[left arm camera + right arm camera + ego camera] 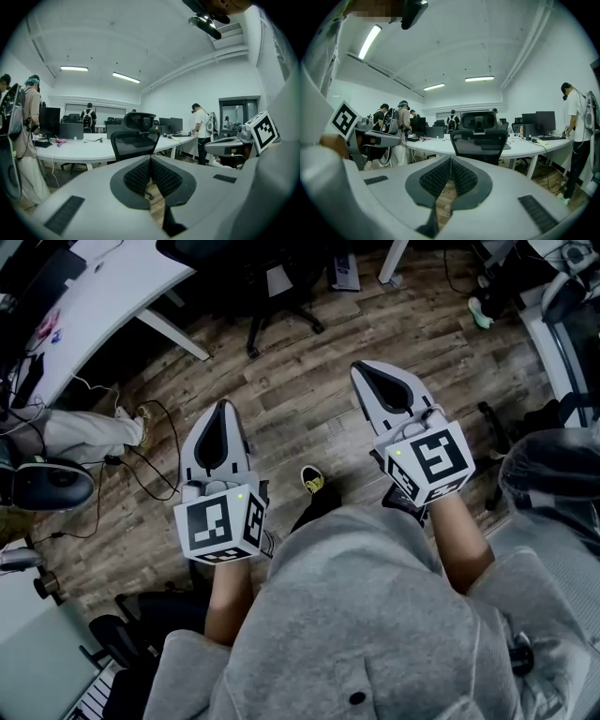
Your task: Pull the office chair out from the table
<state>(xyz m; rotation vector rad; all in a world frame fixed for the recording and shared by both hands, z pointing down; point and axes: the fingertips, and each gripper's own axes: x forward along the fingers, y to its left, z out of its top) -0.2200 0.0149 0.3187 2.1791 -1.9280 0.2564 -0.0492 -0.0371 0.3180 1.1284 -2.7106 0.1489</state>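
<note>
A black mesh office chair with a headrest stands tucked against the curved white table, some way ahead of both grippers. The right gripper view shows the same chair dead ahead at the table. From the head view only its dark seat and wheeled base show at the top, beside the table. My left gripper and right gripper are held side by side over the wooden floor, both shut and empty, well short of the chair. Their pads meet with nothing between.
Several people stand by the desks at the left, and another stands at the right. Monitors sit on the table. Cables trail over the floor at the left, near another black chair. My own shoe shows below the grippers.
</note>
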